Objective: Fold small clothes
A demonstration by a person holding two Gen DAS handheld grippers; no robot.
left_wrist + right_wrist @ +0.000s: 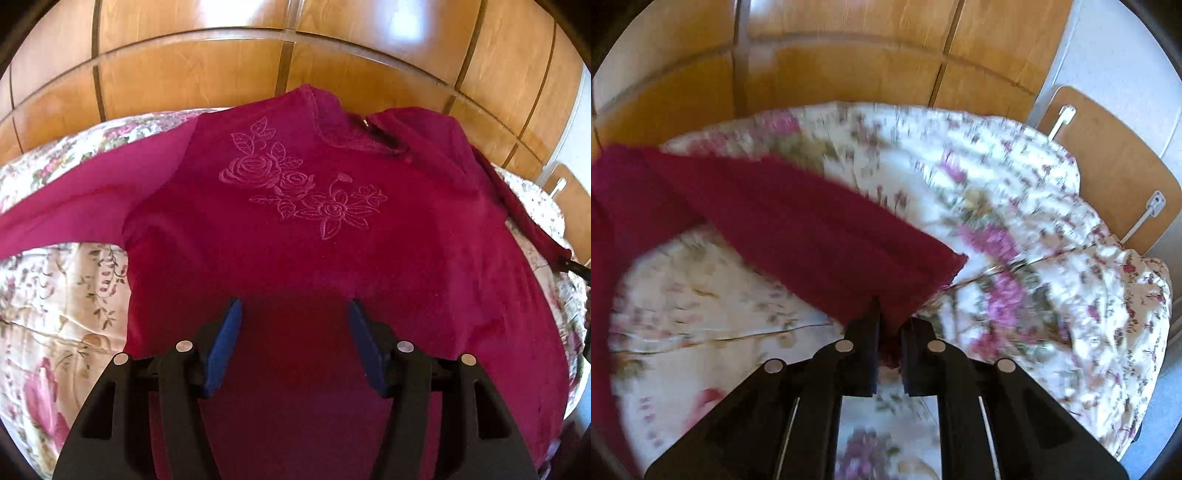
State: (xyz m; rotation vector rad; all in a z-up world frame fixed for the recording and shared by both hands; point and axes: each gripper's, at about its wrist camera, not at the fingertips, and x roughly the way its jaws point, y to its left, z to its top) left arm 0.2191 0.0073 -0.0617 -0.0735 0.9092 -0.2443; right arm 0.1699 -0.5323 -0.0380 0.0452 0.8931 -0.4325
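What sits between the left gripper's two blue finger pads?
Only the magenta long-sleeved top; in the left wrist view the open left gripper hangs above its lower front, and nothing else lies between the pads.

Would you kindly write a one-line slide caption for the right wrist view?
Right gripper shut on the cuff of the red top's sleeve, holding it above the floral bedspread.

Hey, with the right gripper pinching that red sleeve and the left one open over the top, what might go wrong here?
1. The right gripper pinches only the cuff corner of the sleeve, so the cloth may slip out mid-fold.
2. The left gripper hangs open over the red top and pins nothing, so pulling the sleeve may drag the body askew.
3. The flowered bedspread is soft and wrinkled, so creases may fold in unevenly.
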